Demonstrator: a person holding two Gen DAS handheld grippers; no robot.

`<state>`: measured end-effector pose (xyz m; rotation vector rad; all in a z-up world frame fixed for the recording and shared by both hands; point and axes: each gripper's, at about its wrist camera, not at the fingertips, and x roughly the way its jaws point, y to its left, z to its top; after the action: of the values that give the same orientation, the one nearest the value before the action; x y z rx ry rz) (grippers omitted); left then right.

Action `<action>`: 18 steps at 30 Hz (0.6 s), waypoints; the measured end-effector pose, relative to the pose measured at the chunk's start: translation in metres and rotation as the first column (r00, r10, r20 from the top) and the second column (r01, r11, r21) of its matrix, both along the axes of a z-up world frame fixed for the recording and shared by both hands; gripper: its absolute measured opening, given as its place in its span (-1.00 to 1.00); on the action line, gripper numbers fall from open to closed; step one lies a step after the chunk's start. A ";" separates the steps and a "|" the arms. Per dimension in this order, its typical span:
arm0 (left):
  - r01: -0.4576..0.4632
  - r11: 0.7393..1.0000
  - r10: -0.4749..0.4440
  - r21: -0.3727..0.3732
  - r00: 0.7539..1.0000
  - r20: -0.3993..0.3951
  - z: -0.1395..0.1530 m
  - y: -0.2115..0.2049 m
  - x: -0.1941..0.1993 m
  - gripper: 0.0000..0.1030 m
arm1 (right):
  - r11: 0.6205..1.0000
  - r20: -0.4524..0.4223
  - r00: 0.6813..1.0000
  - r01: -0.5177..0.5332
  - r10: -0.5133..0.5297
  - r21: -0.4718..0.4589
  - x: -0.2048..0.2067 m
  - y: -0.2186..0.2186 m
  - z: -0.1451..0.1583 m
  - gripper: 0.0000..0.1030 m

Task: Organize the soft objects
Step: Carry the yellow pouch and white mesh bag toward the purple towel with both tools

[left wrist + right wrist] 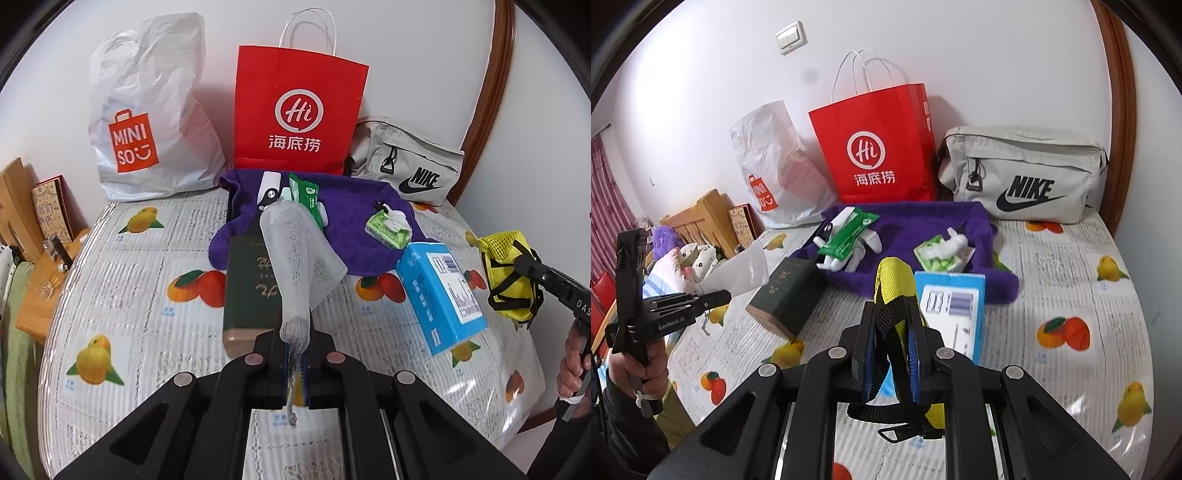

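From the left wrist we see our left tongs (295, 360) clenched on the drawstring end of a white mesh pouch (295, 243), which rises limp above the green book (247, 291) on the counter (122, 280), lifted clear so it can travel. At the right edge, the yellow mesh bag (508, 273) hangs from the other tool. From the right wrist, our right tongs (890, 354) grip that yellow mesh bag (895, 291) by its black strap, above the blue box (955, 314), probably bound for the red paper bag (875, 144).
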<state>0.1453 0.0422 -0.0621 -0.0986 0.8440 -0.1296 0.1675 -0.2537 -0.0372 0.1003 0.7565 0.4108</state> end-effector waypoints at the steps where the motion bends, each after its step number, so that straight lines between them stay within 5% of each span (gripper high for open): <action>1: -0.002 1.000 0.002 0.004 1.000 -0.005 -0.001 -0.001 0.005 -0.89 | 1.000 -0.001 1.000 0.000 0.000 0.001 0.006 0.000 0.000 -0.71; 18: 0.003 1.000 -0.002 0.021 0.999 -0.035 -0.004 -0.007 0.063 -0.88 | 0.998 0.012 1.000 -0.017 0.018 -0.058 0.088 0.025 -0.005 -0.71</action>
<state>0.2083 0.0352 -0.0658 -0.0805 0.8800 -0.1219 0.2559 -0.2290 -0.0418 0.0366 0.7564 0.4055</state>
